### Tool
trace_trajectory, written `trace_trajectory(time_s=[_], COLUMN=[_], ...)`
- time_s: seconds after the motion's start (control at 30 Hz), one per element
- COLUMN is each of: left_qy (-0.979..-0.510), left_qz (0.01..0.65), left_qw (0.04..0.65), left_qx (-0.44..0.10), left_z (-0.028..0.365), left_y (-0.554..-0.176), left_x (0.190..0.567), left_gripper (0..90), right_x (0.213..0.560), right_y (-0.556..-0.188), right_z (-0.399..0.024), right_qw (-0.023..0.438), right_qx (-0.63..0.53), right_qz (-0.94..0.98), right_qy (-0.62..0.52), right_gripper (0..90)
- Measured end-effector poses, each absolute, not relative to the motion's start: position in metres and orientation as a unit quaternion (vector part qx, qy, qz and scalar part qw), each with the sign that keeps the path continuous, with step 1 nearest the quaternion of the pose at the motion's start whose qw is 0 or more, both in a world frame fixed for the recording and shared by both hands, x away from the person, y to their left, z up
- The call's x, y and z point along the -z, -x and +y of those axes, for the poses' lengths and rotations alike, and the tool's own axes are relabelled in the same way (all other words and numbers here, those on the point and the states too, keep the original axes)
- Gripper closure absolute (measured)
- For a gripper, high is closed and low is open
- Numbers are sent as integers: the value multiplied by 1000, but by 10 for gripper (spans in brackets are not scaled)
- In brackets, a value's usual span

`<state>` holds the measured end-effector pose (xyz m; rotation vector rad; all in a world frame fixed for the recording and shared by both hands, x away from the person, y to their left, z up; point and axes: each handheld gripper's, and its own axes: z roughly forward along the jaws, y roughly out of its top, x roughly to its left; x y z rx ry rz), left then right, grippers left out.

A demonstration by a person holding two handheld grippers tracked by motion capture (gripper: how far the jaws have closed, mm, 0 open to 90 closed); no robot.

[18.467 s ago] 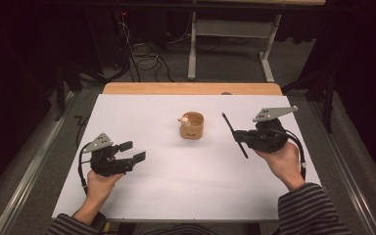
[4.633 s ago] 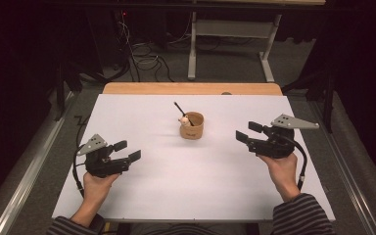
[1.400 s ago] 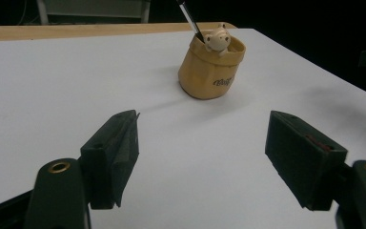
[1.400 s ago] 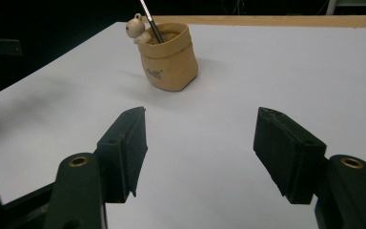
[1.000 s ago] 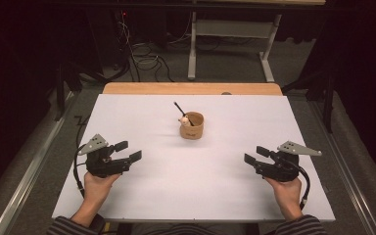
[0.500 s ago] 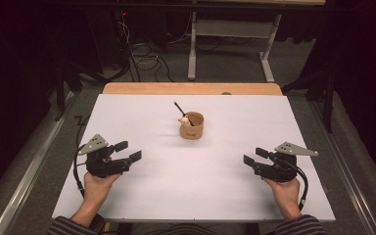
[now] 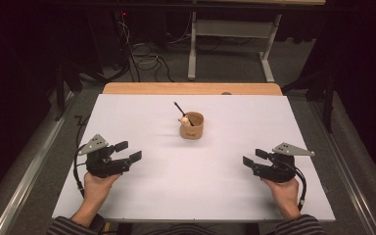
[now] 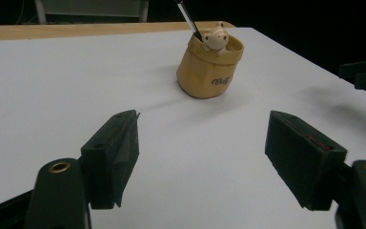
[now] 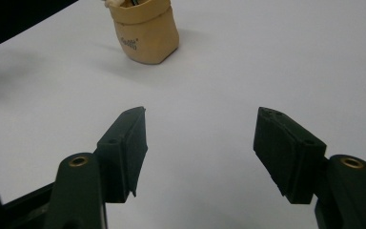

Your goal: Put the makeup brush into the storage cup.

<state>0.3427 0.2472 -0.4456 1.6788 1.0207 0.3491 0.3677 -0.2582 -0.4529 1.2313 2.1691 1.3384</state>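
Note:
A tan pot-shaped holder stands upright at the middle of the white table top. A thin black pen leans out of it to the far left, beside a small pale figurine on its rim. My left gripper rests near the front left, open and empty, its jaws pointing toward the holder. My right gripper lies near the front right, open and empty, with the holder ahead of it to the left.
A wooden strip edges the far side of the table. Beyond it are a desk frame and cables on a dark floor. Rails run along both sides of the table. Bare white surface surrounds the holder.
The right gripper has drifted slightly toward the front of the table over the last second. The left gripper and the holder have stayed put.

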Motion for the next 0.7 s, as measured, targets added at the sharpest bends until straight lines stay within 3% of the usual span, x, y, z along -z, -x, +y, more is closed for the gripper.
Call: trace_trajectory(time_s=[0.7], left_qy=[-709], left_qz=[428], left_qw=[542], left_qx=[-145], left_z=[247], left_y=[-343], left_x=[446], left_gripper=[276], right_x=[457], right_y=[-365], right_z=[-255], right_qw=[162], right_qx=[-455], right_qz=[764], right_qy=[-428], right_gripper=[360])
